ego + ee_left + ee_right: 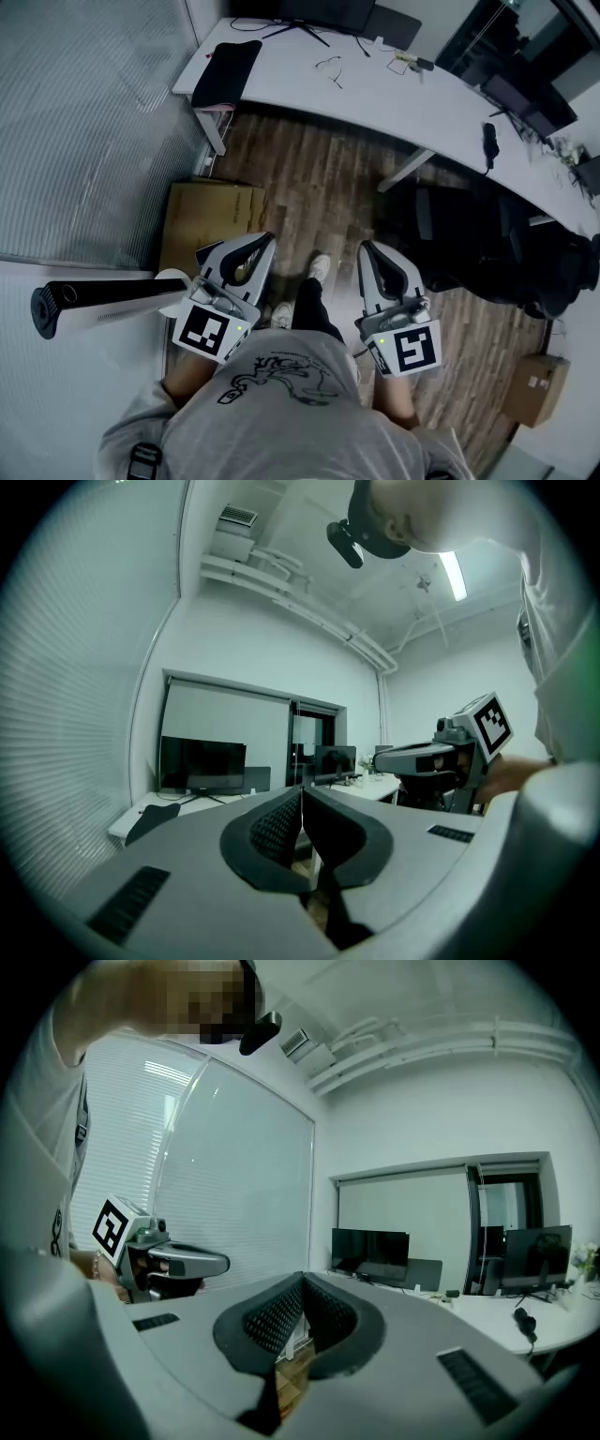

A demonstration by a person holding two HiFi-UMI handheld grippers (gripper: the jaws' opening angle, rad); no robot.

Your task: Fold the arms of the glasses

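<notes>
No legible text, shirt print point(272, 380) perhaps lettering — too blurred, cardboard box label point(536, 382) — unreadable

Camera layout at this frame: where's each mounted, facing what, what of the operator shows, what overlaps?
Head view: on the person's head, steeply down at wood floor and long white desk; grey printed T-shirt, left gripper, right gripper show.
Left gripper view: rides that gripper, about level over its shut jaws toward the desk; right gripper and shirt at right.
Right gripper view: likewise, over shut jaws; left gripper and shirt at left.
Shared: both gripper views show the wide black monitor.
</notes>
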